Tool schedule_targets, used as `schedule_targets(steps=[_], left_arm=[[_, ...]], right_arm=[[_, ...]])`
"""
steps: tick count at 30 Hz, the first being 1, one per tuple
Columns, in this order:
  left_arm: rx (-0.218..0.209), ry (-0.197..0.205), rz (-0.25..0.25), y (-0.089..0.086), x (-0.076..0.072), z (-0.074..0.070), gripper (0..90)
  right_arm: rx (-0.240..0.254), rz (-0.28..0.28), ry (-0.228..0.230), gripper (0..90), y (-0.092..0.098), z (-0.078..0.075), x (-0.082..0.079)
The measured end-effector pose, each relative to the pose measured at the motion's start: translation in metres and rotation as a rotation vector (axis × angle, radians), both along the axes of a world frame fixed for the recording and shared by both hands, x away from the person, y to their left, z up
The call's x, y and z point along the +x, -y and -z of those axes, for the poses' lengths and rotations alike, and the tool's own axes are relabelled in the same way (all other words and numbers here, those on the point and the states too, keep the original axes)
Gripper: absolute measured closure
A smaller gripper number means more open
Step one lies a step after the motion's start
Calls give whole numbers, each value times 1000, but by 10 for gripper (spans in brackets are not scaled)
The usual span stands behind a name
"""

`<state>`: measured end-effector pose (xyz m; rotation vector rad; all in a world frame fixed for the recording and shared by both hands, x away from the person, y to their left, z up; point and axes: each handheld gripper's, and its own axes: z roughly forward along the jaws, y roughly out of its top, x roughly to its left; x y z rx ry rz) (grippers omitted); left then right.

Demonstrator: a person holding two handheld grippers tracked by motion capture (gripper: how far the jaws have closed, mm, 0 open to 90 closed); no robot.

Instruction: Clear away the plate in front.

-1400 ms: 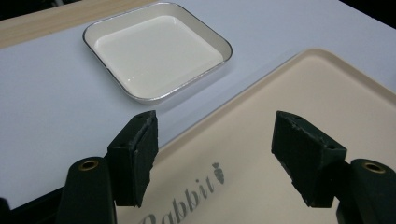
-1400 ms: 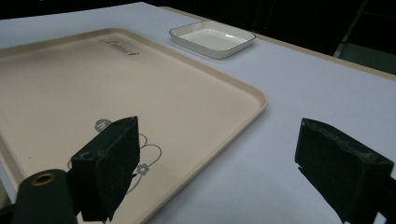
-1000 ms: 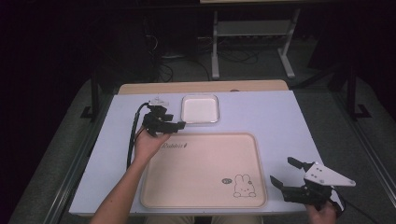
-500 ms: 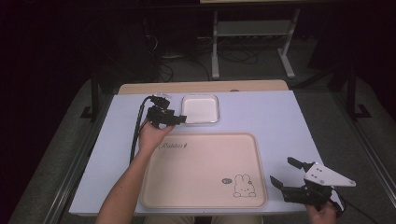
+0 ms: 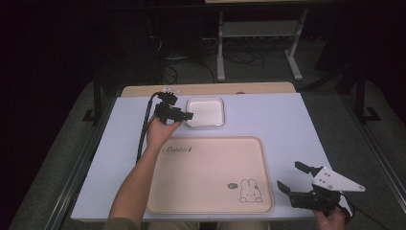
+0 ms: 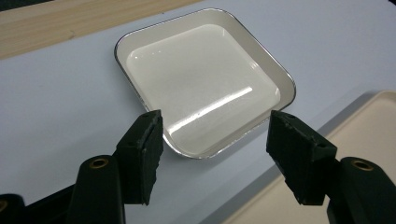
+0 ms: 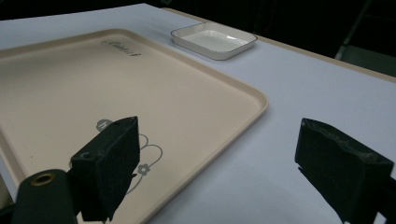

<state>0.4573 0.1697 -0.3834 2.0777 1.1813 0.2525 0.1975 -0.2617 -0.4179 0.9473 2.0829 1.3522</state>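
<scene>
Left gripper view, our left gripper [image 6: 212,135] spread wide at the white dish [image 6: 205,79], near corner unpinched, beige tray [image 6: 369,116] cut off, our right gripper [image 7: 217,161] spread over bare table.

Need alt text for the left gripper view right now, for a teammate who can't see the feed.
The left gripper, jaws open and holding nothing, points at the near edge of an empty white square dish lying on the pale blue table. A corner of the beige tray shows at lower right.
</scene>
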Motion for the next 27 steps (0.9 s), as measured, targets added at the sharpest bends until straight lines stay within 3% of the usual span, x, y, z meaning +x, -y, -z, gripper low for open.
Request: schedule_targets(steps=[7,11,17,27], left_arm=[[5,-47,-34,6,17,10,383],[-8,-81,-78,4,25,21,410],[7,-116,-117,1,30,32,432],[-4,-151,-161,-3,36,42,527]], right_arm=[[-1,-3,-1,131,0,0,0],[0,-4,-1,131,0,0,0],[2,-5,-1,131,0,0,0],[-1,-10,1,131,0,0,0]])
